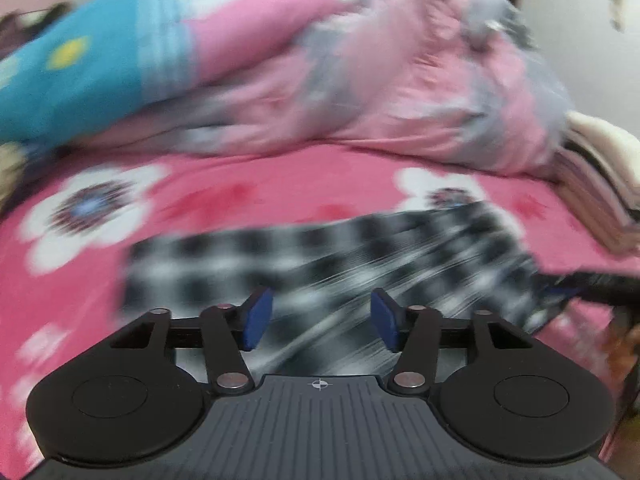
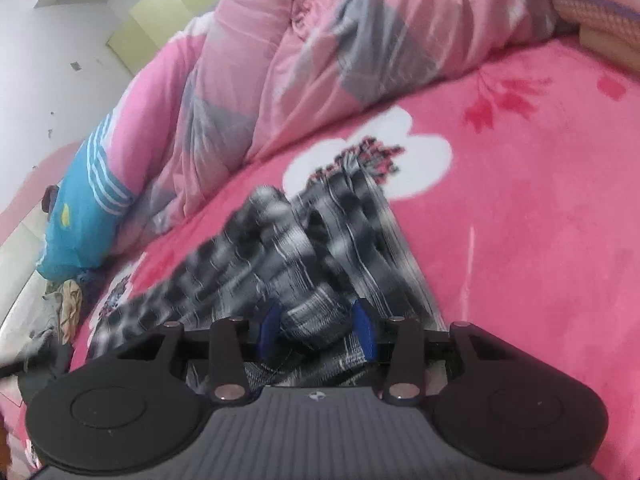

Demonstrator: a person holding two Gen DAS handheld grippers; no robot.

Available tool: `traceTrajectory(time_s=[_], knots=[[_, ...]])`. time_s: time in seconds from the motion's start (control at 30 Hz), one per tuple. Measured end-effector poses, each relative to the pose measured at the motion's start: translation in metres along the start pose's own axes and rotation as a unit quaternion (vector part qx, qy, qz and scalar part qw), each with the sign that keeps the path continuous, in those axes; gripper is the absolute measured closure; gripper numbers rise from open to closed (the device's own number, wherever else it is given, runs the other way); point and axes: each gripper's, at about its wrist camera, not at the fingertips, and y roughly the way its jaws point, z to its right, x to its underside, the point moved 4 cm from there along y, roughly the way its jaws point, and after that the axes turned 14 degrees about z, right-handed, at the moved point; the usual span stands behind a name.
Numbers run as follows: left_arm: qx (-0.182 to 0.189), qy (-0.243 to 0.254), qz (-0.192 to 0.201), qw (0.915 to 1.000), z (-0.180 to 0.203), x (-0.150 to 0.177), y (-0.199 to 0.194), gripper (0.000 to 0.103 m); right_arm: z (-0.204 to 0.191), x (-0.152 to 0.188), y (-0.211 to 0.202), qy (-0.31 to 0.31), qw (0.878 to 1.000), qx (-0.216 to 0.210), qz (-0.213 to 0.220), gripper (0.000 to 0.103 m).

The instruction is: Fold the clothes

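A black-and-white checked garment (image 1: 280,256) lies partly spread on the pink flowered bed sheet (image 1: 240,192), blurred by motion. My left gripper (image 1: 322,318) hovers over its near part, blue pads wide apart and open, with nothing pinched between them. At the cloth's right end, near the frame's edge, my right gripper (image 1: 576,286) shows dark. In the right wrist view the checked garment (image 2: 320,240) is bunched into folds, and my right gripper (image 2: 317,330) is shut on a thick roll of it between the blue pads.
A crumpled pink-and-grey quilt (image 1: 400,80) and a blue pillow (image 1: 80,72) fill the back of the bed. Folded blankets (image 1: 600,184) are stacked at the right. Loose clothes (image 2: 64,304) lie beside the bed at the left. Bare sheet (image 2: 520,240) stretches to the right of the garment.
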Motion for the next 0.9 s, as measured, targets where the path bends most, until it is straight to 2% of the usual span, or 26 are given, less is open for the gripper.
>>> traceTrajectory(time_s=[0.07,0.2,0.37,0.4,0.47,0.57,0.67,0.83,0.9], knots=[[0.033,0.009,-0.009,0.9994,0.035,-0.016,0.037,0.042,0.004,0.001,-0.001,0.005,1.000,-0.018,0.004,0.059],[0.067,0.029,-0.008,0.9973,0.094,-0.029,0.100,0.042,0.007,-0.004,0.002,0.002,0.999,-0.043,-0.002,0.059],[0.079,0.048,-0.020,0.9955,0.127,-0.010,0.144,0.042,0.009,-0.021,0.003,-0.037,0.996,-0.077,-0.024,0.059],[0.079,0.055,-0.024,0.9951,0.130,-0.003,0.149,0.042,0.010,-0.026,0.005,-0.041,0.995,-0.087,-0.029,0.051],[0.074,0.072,-0.027,0.9943,0.132,0.009,0.154,0.042,0.012,-0.037,0.010,-0.045,0.993,-0.106,-0.038,0.045],[0.071,0.081,-0.024,0.9939,0.127,0.024,0.156,0.042,0.010,-0.051,0.024,-0.056,0.988,-0.134,-0.050,0.045],[0.071,0.065,-0.015,0.9952,0.115,0.034,0.155,0.042,0.002,-0.056,0.045,-0.071,0.980,-0.166,-0.078,0.044],[0.078,0.010,-0.006,0.9969,0.095,0.040,0.156,0.043,-0.001,-0.046,0.083,-0.083,0.973,-0.174,-0.123,0.044],[0.082,0.007,-0.001,0.9966,0.094,0.041,0.157,0.043,0.001,-0.045,0.090,-0.071,0.972,-0.180,-0.134,0.045]])
